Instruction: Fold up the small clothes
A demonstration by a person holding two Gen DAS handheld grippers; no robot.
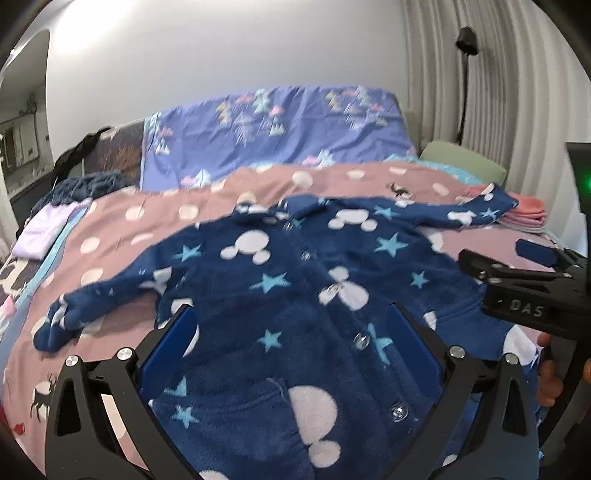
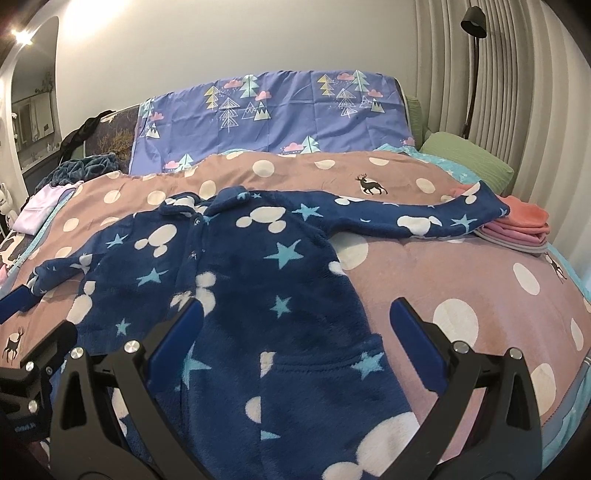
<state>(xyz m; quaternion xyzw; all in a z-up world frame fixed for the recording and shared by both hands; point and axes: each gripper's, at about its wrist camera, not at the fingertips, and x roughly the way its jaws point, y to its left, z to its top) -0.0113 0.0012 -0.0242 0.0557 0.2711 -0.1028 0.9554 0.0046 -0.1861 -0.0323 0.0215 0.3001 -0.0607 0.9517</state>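
Note:
A navy fleece baby jacket (image 1: 295, 295) with white mouse heads and light blue stars lies spread flat, front up, on the pink dotted blanket (image 1: 147, 229), sleeves out to both sides. It also shows in the right wrist view (image 2: 258, 295). My left gripper (image 1: 291, 332) is open and hovers over the jacket's lower front, near the snap buttons. My right gripper (image 2: 295, 332) is open above the jacket's right side and pocket. The right gripper also shows at the right edge of the left wrist view (image 1: 517, 273).
A stack of folded pink clothes (image 2: 517, 229) lies under the right sleeve's cuff. A lilac folded garment (image 1: 48, 229) lies at the far left. A purple tree-print sheet (image 2: 277, 110) covers the headboard. A green pillow (image 2: 469, 158) and a floor lamp (image 2: 474, 22) stand at the right.

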